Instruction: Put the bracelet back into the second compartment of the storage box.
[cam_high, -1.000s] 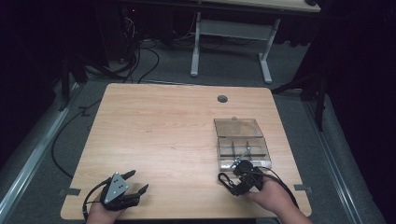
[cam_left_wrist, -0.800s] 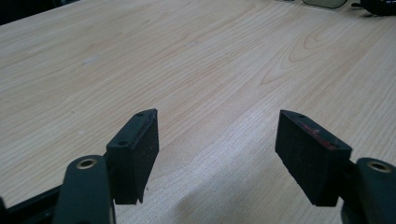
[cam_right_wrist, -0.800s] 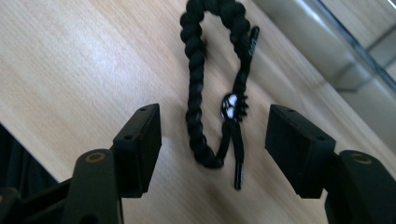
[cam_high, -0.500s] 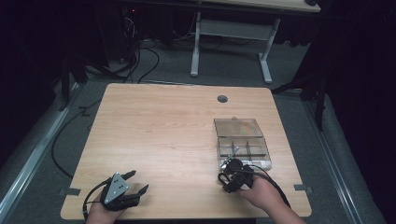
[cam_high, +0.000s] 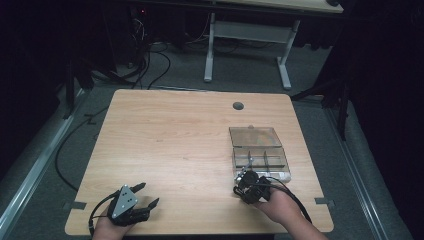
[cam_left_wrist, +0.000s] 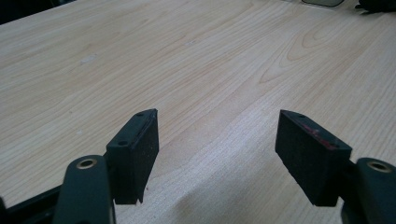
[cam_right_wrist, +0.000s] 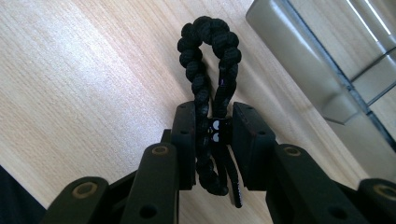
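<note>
A black braided cord bracelet (cam_right_wrist: 208, 60) is pinched between the two pads of my right gripper (cam_right_wrist: 212, 133), its loop sticking out ahead over the wood. In the high view the right gripper (cam_high: 246, 183) sits at the near right of the table, just in front of a clear plastic compartment box (cam_high: 260, 157) with its lid (cam_high: 254, 136) lying open behind it. My left gripper (cam_high: 145, 196) rests at the near left corner, jaws wide apart, nothing between them; in its own view the left gripper (cam_left_wrist: 217, 140) looks across bare wood.
The wooden table (cam_high: 175, 135) has a round cable hole (cam_high: 238, 106) near its far edge. The corner of the box (cam_right_wrist: 327, 79) lies to the right of the bracelet in the right gripper view. Another desk's legs (cam_high: 210, 50) and cables stand beyond on the floor.
The right gripper has shifted a little to the left along the box's near edge, still holding the bracelet. The left gripper has stayed in place.
</note>
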